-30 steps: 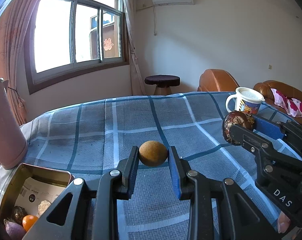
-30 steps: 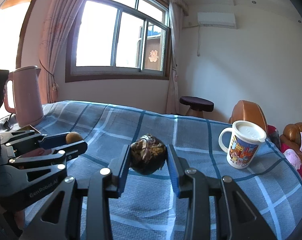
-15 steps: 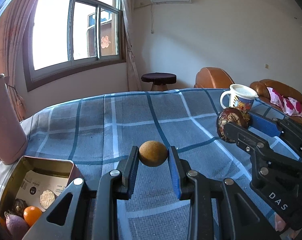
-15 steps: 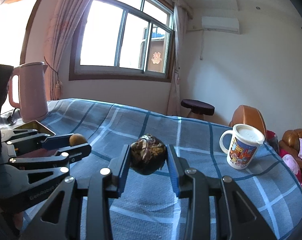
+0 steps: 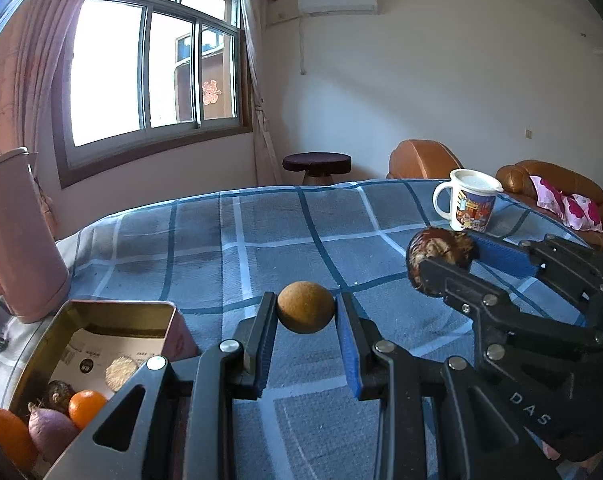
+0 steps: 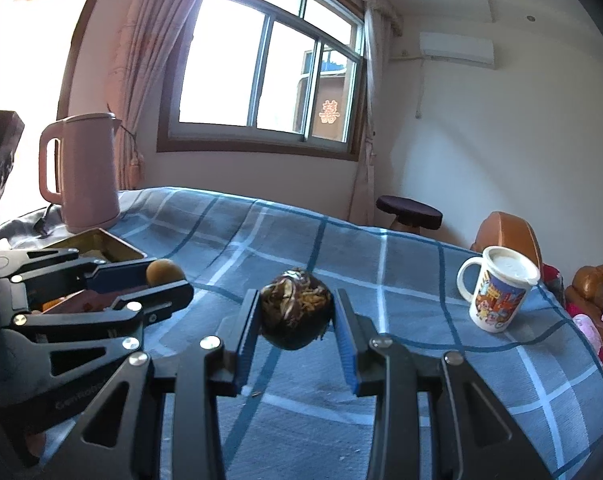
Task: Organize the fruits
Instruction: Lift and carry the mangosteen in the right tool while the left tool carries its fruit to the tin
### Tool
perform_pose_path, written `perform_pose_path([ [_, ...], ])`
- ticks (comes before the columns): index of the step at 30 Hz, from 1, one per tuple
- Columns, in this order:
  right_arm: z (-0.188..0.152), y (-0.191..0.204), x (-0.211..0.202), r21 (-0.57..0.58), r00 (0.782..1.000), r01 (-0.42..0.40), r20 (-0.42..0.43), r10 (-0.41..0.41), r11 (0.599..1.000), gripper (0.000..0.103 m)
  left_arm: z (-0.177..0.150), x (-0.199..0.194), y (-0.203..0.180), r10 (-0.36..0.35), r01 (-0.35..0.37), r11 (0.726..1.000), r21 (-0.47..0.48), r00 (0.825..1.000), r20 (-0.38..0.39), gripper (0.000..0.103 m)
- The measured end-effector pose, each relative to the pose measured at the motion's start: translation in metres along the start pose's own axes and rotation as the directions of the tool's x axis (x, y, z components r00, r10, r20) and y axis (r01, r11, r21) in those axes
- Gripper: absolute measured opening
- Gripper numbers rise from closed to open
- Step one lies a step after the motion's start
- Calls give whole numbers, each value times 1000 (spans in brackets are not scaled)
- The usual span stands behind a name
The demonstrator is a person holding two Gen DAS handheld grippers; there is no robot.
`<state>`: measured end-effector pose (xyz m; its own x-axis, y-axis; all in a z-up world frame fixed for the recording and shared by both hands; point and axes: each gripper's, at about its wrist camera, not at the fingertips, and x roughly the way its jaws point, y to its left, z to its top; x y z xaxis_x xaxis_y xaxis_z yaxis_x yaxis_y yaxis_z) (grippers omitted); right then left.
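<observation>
While the tin (image 5: 101,332) sits low to your left on the desk (image 5: 261,240), your left tongs (image 5: 306,314) pinch a round brown fruit (image 5: 306,307), nearer the tin than the right. Your right tongs (image 6: 296,312) pinch a dark fibrous fruit (image 6: 295,312) above the cloth. Both fruits are roundish, with no clear long axis to align.

Daylight from the blown-out window (image 6: 261,76) lights both sharp, fisheye-bent views; corners perhaps slightly vignetted.

tin (image 5: 113,312) left w/ kettle (image 5: 19,236) behind, mug (image 5: 471,200) right
</observation>
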<state>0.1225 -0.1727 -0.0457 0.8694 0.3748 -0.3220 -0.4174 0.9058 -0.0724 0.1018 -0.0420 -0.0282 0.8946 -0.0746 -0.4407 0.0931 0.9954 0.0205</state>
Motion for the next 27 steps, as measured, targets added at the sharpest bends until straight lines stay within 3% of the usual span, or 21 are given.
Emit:
perform_pose_path([
  [10, 2, 24, 1, -1, 997, -65, -30, 64, 998, 39, -9, -22, 24, 39, -39, 999, -21, 999, 7, 31],
  [27, 26, 76, -13, -71, 987, -161, 5, 161, 984, 39, -12, -65, 73, 165, -163, 985, -59, 986, 28, 31],
])
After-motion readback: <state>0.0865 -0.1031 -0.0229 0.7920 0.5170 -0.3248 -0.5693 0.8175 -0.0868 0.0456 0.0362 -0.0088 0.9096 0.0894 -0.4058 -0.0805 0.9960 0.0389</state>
